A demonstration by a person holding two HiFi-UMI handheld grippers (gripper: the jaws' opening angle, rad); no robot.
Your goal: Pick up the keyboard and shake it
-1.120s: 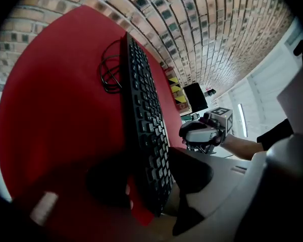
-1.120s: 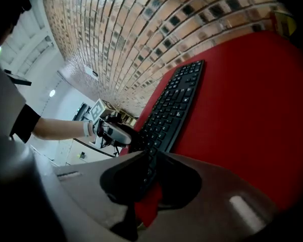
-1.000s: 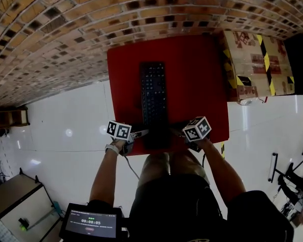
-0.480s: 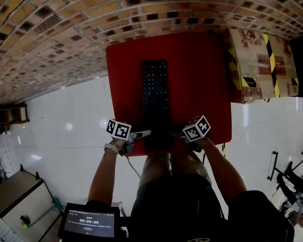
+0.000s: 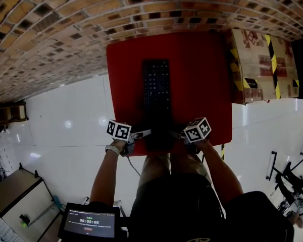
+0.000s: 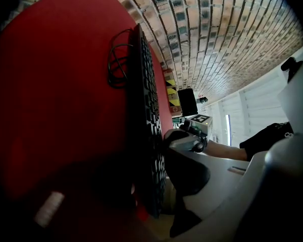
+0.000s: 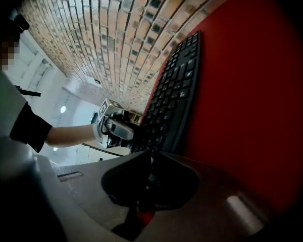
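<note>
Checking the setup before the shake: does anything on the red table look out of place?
Nothing spilled or damaged. The keyboard lies lengthwise, one short end at the near edge of the table, and its cable sits in a loose coil by the far end.

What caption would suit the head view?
Left gripper and right gripper closing their jaws on a black keyboard lying on a red table.

Keyboard (image 5: 156, 92), centre: black plastic, matt, keys with a faint sheen.
Table top (image 5: 202, 74): red, smooth, matt; cloth or board not clear.
Brick wall (image 5: 65, 29), upper left: rough, pale mortar joints.
Floor (image 5: 50, 150), left: white, glossy, reflecting lamps.
Box (image 5: 257, 64), upper right: brown cardboard, yellow-black tape.
</note>
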